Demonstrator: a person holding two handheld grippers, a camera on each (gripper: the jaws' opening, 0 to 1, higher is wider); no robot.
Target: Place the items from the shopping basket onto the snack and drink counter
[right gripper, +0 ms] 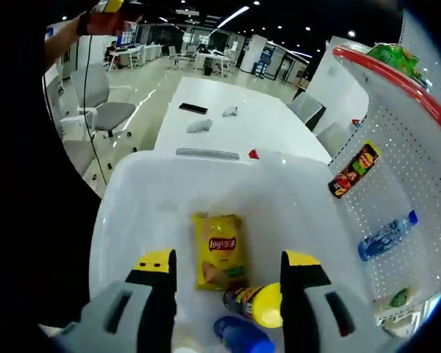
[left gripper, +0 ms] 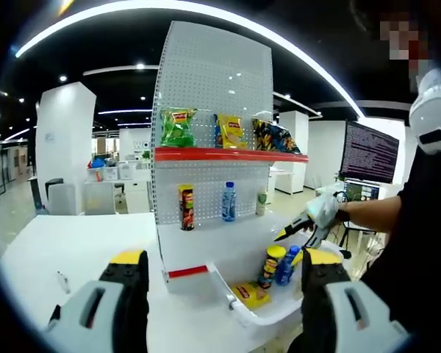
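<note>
A white shopping basket (left gripper: 242,312) sits on the table in front of the white pegboard counter (left gripper: 213,81). It holds a yellow Lay's chip bag (right gripper: 218,250), a can with a yellow lid (right gripper: 259,303) and a blue-capped bottle (right gripper: 239,334). My right gripper (right gripper: 228,276) hovers open just above these, jaws either side of the bag's lower end. It also enters the left gripper view as the right gripper (left gripper: 301,229), over the basket. My left gripper (left gripper: 222,276) is open and holds nothing, back from the counter.
The red-edged upper shelf (left gripper: 228,154) carries three chip bags. Below stand a chip can (left gripper: 186,207), a water bottle (left gripper: 228,201) and a small pale item (left gripper: 261,202). A phone (right gripper: 193,108) and small grey things lie on the white table (right gripper: 272,132). Office chairs (right gripper: 103,103) stand beside it.
</note>
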